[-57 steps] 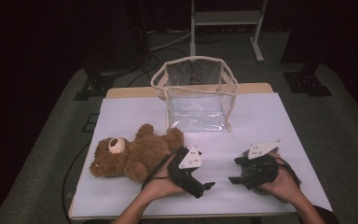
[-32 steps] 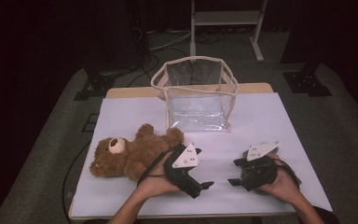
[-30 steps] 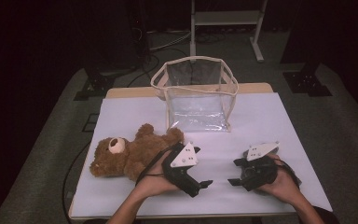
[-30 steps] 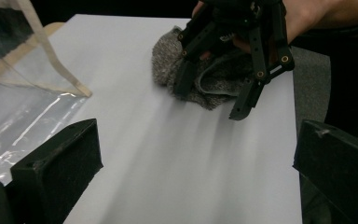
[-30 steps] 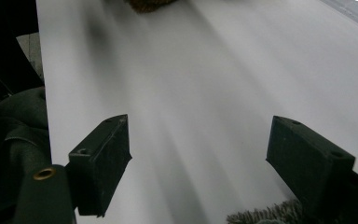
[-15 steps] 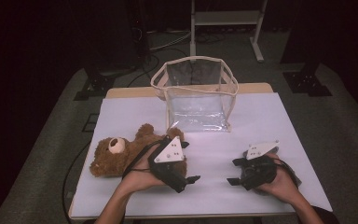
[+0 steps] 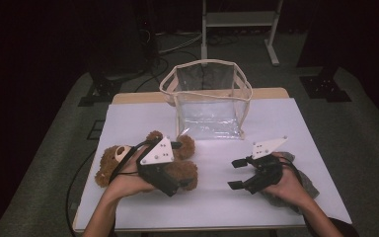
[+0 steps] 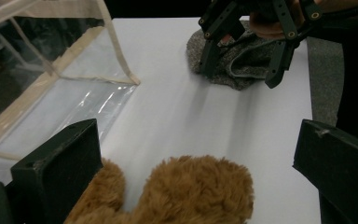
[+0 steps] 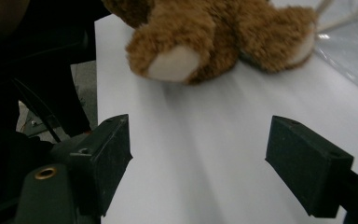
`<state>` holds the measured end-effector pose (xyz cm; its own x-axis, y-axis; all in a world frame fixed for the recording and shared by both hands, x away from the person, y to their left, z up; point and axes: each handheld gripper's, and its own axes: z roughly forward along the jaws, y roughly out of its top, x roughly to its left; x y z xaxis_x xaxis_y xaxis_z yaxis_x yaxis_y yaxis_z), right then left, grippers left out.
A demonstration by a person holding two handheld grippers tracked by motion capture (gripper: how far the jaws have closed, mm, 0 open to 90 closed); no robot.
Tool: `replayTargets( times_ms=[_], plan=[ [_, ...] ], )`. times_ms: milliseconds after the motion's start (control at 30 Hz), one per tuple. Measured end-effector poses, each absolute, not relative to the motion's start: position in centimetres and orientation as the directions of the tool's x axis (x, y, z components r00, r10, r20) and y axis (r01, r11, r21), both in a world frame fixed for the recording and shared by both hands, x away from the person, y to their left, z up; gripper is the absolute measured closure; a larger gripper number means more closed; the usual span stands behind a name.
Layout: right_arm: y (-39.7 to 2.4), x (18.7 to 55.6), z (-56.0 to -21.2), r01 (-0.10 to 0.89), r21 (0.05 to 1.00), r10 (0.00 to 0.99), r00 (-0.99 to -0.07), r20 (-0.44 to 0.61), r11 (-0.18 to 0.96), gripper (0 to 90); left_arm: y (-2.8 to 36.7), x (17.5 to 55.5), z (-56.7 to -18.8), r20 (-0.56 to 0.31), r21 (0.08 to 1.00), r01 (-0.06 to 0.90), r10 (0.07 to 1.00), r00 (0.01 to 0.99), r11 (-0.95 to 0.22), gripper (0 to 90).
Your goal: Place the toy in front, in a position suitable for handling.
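A brown teddy bear [image 7: 128, 165] lies on its back at the left of the white table [image 7: 276, 123]. My left gripper [image 7: 180, 165] is open, one jaw on each side of the bear's legs, and the brown fur [image 8: 186, 191] sits between the jaws in the left gripper view. My right gripper [image 7: 237, 174] rests open at the front right, pointing left at the bear's feet [image 9: 214, 37], with nothing between its jaws. The right hand lies on a grey cloth [image 7: 303, 190]. The left gripper view also shows that gripper [image 8: 242, 51] and the cloth [image 8: 235, 70].
A clear plastic bag with a beige rim [image 7: 207, 96] stands open at the back middle of the table, its corner close to the bear [image 8: 42, 93]. A bare white strip separates the two grippers. Dark floor and a stand's legs lie beyond the table.
My left gripper has moved left and away from me, from the bare table onto the bear, and now straddles its legs. The right gripper and the bag have stayed put.
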<state>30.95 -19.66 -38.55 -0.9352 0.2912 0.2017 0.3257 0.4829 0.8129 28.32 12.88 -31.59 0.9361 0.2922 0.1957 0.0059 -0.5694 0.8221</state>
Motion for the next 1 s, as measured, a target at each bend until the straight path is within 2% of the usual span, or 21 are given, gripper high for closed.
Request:
replayTargets(
  times_ms=[167, 367, 667, 767, 800, 833, 967, 1000],
  plan=[
    [-16.0, 31.5, -37.4, 0.268, 0.805, 0.224, -0.959, 0.172, 0.529, 20.6, 14.1, 28.3, -31.2, 0.215, 0.815, -0.002, 0.3, 0.93, -0.579, 0.1],
    [-12.4, 32.6, -36.9, 0.244, 0.799, 0.165, -0.969, 0.182, 0.55, 20.9, 15.5, 28.7, -31.2, 0.209, 0.819, 0.018, 0.328, 0.921, -0.573, 0.1],
    [-8.8, 34.3, -37.8, 0.258, 0.776, 0.159, -0.966, 0.203, 0.575, 24.2, 16.9, 29.0, -31.2, 0.213, 0.817, 0.034, 0.356, 0.91, -0.575, 0.1],
    [-8.0, 34.8, -38.9, 0.309, 0.751, 0.178, -0.951, 0.253, 0.583, 37.4, 18.0, 29.3, -31.4, 0.205, 0.821, 0.053, 0.382, 0.901, -0.568, 0.1],
    [-8.0, 34.8, -38.9, 0.309, 0.751, 0.178, -0.951, 0.253, 0.583, 37.4, 18.0, 29.3, -31.4, 0.205, 0.821, 0.053, 0.382, 0.901, -0.568, 0.1],
    [-7.9, 34.7, -39.4, 0.311, 0.739, 0.189, -0.95, 0.247, 0.598, 43.5, 18.4, 29.5, -31.4, 0.201, 0.824, 0.064, 0.396, 0.896, -0.562, 0.1],
    [-7.7, 34.3, -40.3, 0.32, 0.719, 0.182, -0.947, 0.266, 0.617, 48.4, 19.4, 29.8, -31.5, 0.196, 0.823, 0.076, 0.407, 0.892, -0.563, 1.0],
    [-7.7, 34.3, -40.3, 0.32, 0.719, 0.182, -0.947, 0.266, 0.617, 48.4, 19.4, 29.8, -31.5, 0.196, 0.823, 0.076, 0.407, 0.892, -0.563, 6.6]
  ],
)
